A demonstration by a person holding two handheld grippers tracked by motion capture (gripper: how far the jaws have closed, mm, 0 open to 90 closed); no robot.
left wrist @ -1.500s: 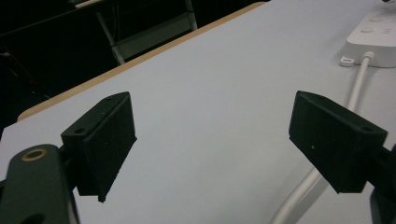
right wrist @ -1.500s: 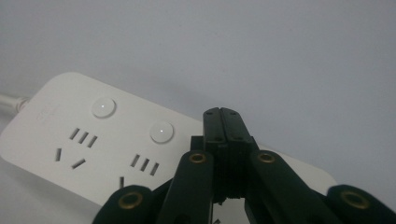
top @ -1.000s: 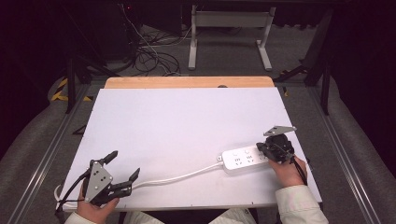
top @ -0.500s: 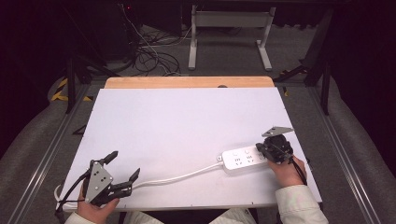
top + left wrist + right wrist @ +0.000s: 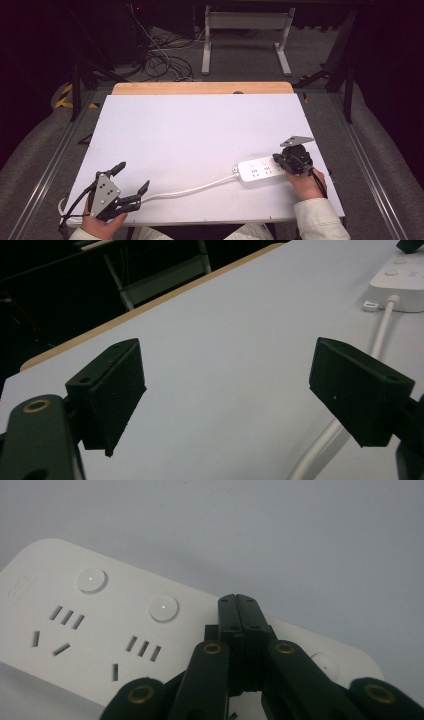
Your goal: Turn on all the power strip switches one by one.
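A white power strip [image 5: 261, 170] lies on the white table [image 5: 200, 135] at the front right, its white cord [image 5: 192, 190] running left toward the front edge. My right gripper [image 5: 278, 161] is shut, its tips over the strip's right part. In the right gripper view the shut jaws, my right gripper [image 5: 237, 599], sit on the power strip [image 5: 100, 630] among its round buttons [image 5: 163, 608]; whether they press one I cannot tell. My left gripper [image 5: 132, 177] rests at the front left, open and holding nothing. The left gripper view has my left gripper [image 5: 227, 385] with the cord [image 5: 320, 445] passing under its right jaw.
A wooden strip [image 5: 202, 88] borders the table's far edge. Behind it stand a white frame [image 5: 245, 40] and tangled cables [image 5: 165, 62] on the dark floor. Metal rails [image 5: 50, 165] run along both sides of the table.
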